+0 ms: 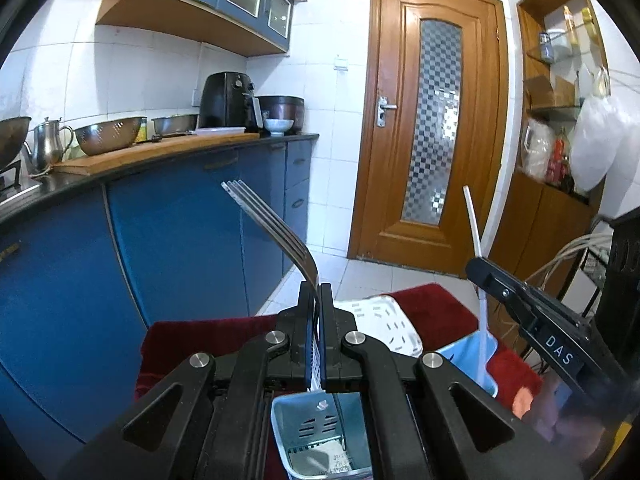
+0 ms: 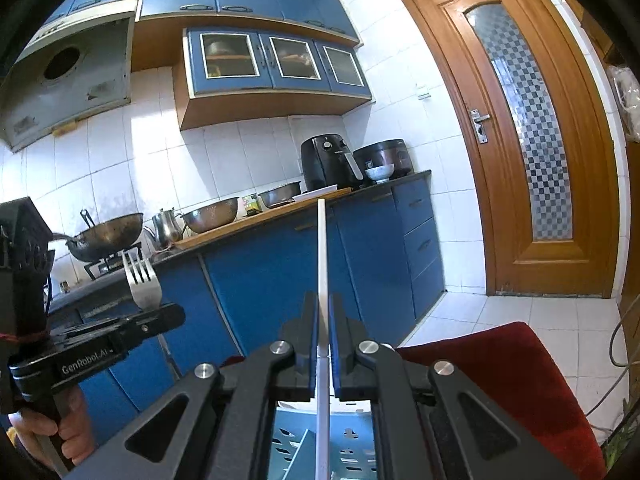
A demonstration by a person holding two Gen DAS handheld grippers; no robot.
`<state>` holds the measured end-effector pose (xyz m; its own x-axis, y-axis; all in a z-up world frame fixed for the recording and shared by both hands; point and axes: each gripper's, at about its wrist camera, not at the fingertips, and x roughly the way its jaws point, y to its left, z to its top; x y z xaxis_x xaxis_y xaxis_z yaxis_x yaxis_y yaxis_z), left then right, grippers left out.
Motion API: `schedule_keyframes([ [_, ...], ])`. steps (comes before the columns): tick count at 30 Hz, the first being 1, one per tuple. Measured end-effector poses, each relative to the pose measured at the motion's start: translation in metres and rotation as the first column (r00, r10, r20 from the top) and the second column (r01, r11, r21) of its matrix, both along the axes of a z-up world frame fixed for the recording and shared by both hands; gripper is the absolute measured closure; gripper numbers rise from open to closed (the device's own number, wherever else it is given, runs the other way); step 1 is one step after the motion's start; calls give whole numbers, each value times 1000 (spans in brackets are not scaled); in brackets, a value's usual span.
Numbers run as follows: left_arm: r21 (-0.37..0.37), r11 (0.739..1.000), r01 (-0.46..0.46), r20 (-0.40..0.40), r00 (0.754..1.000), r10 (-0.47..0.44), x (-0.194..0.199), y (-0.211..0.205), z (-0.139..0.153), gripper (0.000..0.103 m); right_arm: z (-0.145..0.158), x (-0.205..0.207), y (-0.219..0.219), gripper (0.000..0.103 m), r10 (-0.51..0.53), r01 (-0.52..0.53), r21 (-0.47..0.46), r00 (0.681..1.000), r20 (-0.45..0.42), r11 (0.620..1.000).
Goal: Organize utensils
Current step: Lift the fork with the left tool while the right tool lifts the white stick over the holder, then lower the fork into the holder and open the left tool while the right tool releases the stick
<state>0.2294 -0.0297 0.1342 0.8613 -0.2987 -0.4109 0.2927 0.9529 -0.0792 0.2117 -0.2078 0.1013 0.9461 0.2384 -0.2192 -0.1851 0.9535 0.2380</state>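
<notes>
My left gripper (image 1: pixel 316 292) is clamped on a metal fork (image 1: pixel 272 224), pinching it at the neck so the tines stick up and lean away to the left, in front of the blue cabinets (image 1: pixel 180 240). In the right wrist view the same fork (image 2: pixel 141 284) stands with its tines upright above the left gripper (image 2: pixel 160 314), and my left hand (image 2: pixel 60 428) is wrapped around the handle below.

My right gripper (image 2: pixel 323 320) is squeezed onto a white stick (image 2: pixel 322 280), thin and straight, possibly a chopstick or straw; I cannot tell which. It runs up between the blue pads and down out of the bottom of the view. From the left wrist view the stick (image 1: pixel 474 224) rises above the right gripper (image 1: pixel 480 266), and its lower part reaches down into a light blue bin (image 1: pixel 490 354).

Beneath my left gripper sits a light blue slotted holder (image 1: pixel 316 436) with a paper slip in the bottom. A white slotted basket (image 1: pixel 384 320) lies just beyond it, beside the blue bin. All three rest on a red cloth (image 1: pixel 436 300) that covers the bench.

Behind, the kitchen counter (image 1: pixel 160 152) carries a steel colander (image 1: pixel 110 134), a metal jug (image 1: pixel 50 144), a black air fryer (image 1: pixel 226 100) and a small white bowl (image 1: pixel 279 125). A wok (image 2: pixel 106 234) sits on the stove. A wooden door (image 1: pixel 432 120) with a patterned glass pane stands shut to the right.
</notes>
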Motion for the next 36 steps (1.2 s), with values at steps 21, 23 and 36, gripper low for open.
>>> schedule_keyframes([
  [21,-22,999,47,-61,997,-49,1,-3,-58,103,-37,-4,2,96,2,-6,-48,997,-83,999],
  [23,-24,999,48,-54,997,-49,-2,-3,-58,103,-38,-6,3,96,2,-7,-54,996,-84,999],
  [36,-36,996,83,-59,995,-85,-12,-5,-53,86,-30,-16,3,69,28,-29,-21,996,-84,999],
])
